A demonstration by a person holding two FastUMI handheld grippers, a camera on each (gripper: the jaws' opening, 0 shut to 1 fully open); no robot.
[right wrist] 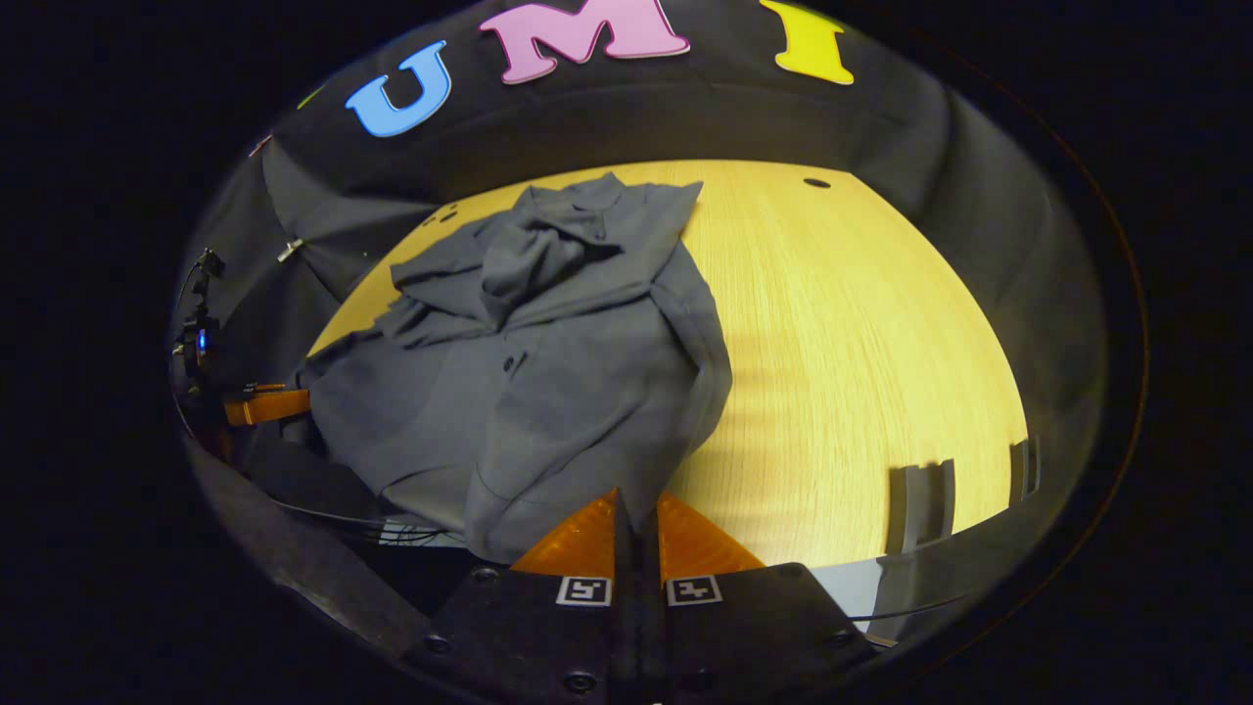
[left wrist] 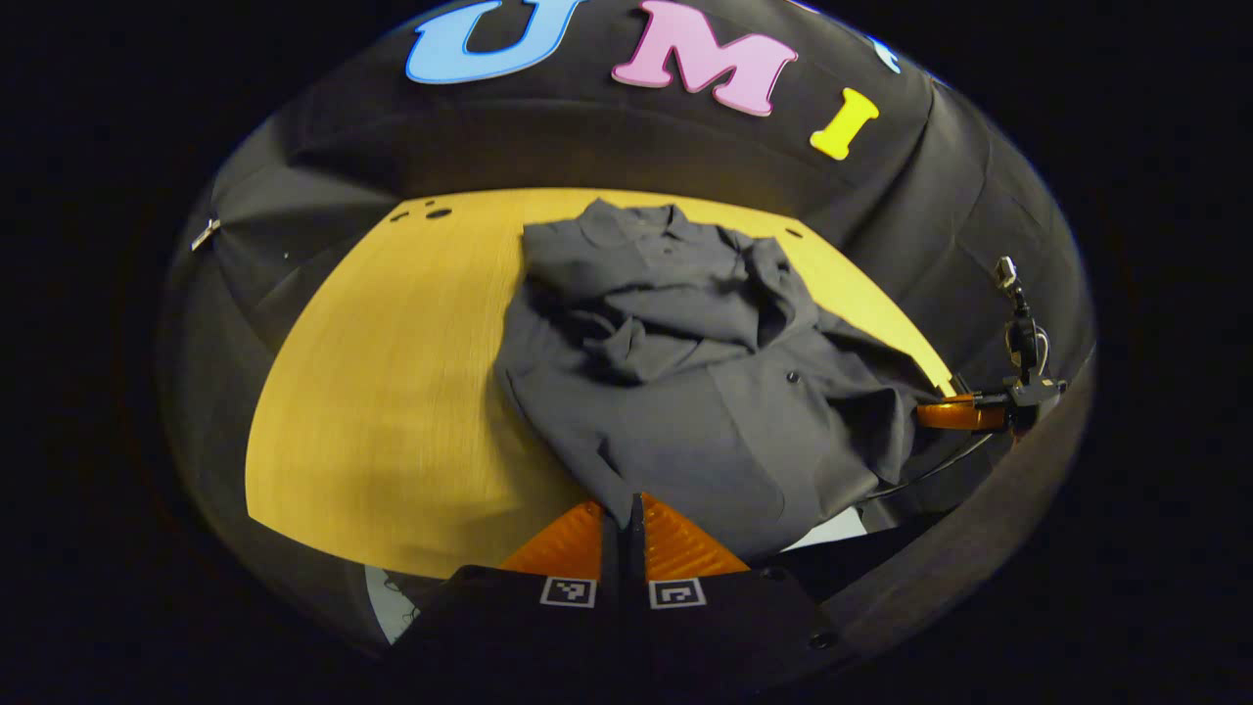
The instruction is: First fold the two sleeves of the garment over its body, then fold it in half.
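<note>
A dark grey collared shirt point(left wrist: 685, 372) lies crumpled on the yellow wooden table point(left wrist: 392, 392), collar at the far side, with both sleeves bunched over its chest. My left gripper point(left wrist: 623, 509) is shut on the near hem corner, the cloth rising to a point between its fingers. In the right gripper view the shirt point(right wrist: 548, 362) covers the table's left half, and my right gripper point(right wrist: 636, 504) is shut on the other hem corner. Each gripper also appears far off in the other's view: the right gripper point(left wrist: 945, 413) at the shirt's right edge, the left gripper point(right wrist: 264, 404) at its left edge.
Bare table point(right wrist: 861, 343) stretches to the right of the shirt in the right gripper view. Small holes point(left wrist: 431, 211) mark the far table corner. A grey bracket point(right wrist: 920, 504) stands at the near right table edge. Black cloth walls surround the table.
</note>
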